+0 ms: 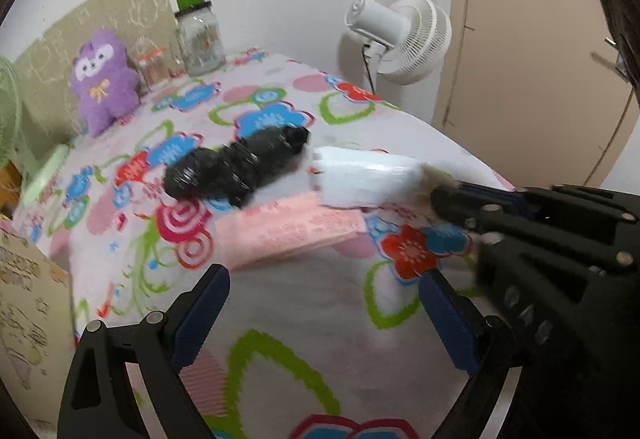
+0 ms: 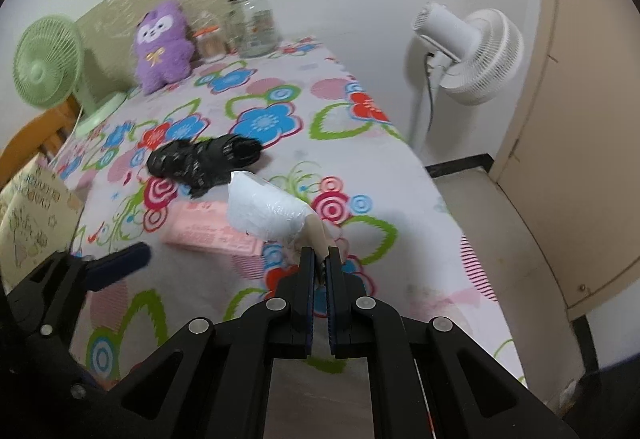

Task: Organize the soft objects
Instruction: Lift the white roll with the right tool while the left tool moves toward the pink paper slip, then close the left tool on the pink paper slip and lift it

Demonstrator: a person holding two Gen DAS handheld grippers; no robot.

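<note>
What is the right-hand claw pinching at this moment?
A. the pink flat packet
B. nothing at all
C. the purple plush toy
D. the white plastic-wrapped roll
D: in the right wrist view the right claw is closed on the tan end of the white plastic-wrapped roll, holding it above the pink flat packet, while the purple plush toy sits far back by the wall.

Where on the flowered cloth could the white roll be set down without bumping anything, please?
Bare cloth lies on the near side of the pink packet, toward the open left gripper, and along the right edge near the white fan. The far end is crowded: purple plush, jars, green fan. The black bundle fills the middle.
</note>
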